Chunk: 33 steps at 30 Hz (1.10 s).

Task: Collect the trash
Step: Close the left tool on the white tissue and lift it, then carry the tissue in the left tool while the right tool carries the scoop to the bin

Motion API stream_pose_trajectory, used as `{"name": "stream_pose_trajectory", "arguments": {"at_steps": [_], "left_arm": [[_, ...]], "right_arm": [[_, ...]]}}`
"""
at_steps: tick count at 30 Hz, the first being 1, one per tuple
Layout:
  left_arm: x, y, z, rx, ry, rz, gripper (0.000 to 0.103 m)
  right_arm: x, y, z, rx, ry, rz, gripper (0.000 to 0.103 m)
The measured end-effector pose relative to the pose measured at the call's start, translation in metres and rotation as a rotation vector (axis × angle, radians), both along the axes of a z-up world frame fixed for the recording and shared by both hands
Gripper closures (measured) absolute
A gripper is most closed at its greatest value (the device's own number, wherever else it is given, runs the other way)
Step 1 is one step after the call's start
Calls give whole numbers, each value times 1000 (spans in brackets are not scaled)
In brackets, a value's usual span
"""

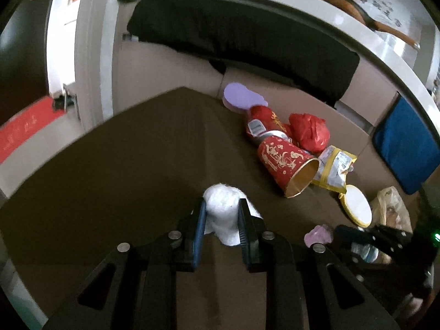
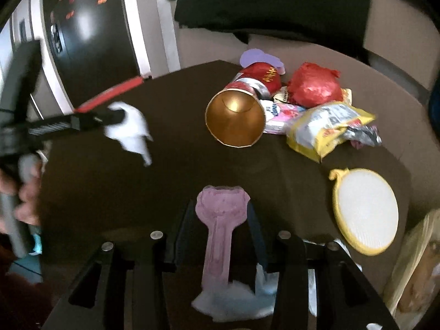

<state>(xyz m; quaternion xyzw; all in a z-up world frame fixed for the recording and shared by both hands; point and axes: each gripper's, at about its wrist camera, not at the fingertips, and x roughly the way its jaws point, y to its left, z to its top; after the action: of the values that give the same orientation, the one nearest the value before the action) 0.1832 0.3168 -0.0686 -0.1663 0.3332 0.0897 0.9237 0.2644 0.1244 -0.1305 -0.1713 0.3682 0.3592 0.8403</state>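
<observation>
My left gripper (image 1: 222,206) is shut on a crumpled white tissue (image 1: 222,214) and holds it above the dark brown table (image 1: 123,165); it also shows in the right wrist view (image 2: 118,117) with the tissue (image 2: 132,132) hanging from it. My right gripper (image 2: 220,211) is shut on a pink spoon-shaped wrapper (image 2: 220,220), with white tissue (image 2: 233,302) bunched below it. Trash lies at the table's far right: a red paper cup on its side (image 2: 236,115), a red plastic bag ball (image 2: 313,85), a yellow snack bag (image 2: 330,129).
A round white lid with a yellow rim (image 2: 365,211) lies at the right. A purple foam piece (image 1: 242,99) sits behind the cup. A beige bag (image 2: 412,269) stands at the right edge. A black cloth (image 1: 247,41) hangs under the white counter (image 1: 275,2). A blue cushion (image 1: 407,143) is at the far right.
</observation>
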Motion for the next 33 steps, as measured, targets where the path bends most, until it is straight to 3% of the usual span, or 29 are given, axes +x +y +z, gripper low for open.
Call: {"name": "stream_pose_trajectory", "arguments": {"at_steps": [3, 10, 17, 25, 33], "left_arm": [[-7, -2, 4, 48, -23, -10, 80], [-15, -2, 8, 58, -37, -23, 80], [-21, -23, 36, 99, -99, -52, 80], [-20, -58, 91, 160, -221, -105, 80], [-5, -88, 114, 169, -265, -151, 80]], "right_arm": [[7, 8, -8, -22, 17, 1, 64], [15, 8, -1, 5, 31, -30, 66], [2, -18, 55, 152, -62, -67, 67], [-9, -56, 117, 274, -223, -143, 67], [-9, -86, 136, 332, -274, -198, 67]]}}
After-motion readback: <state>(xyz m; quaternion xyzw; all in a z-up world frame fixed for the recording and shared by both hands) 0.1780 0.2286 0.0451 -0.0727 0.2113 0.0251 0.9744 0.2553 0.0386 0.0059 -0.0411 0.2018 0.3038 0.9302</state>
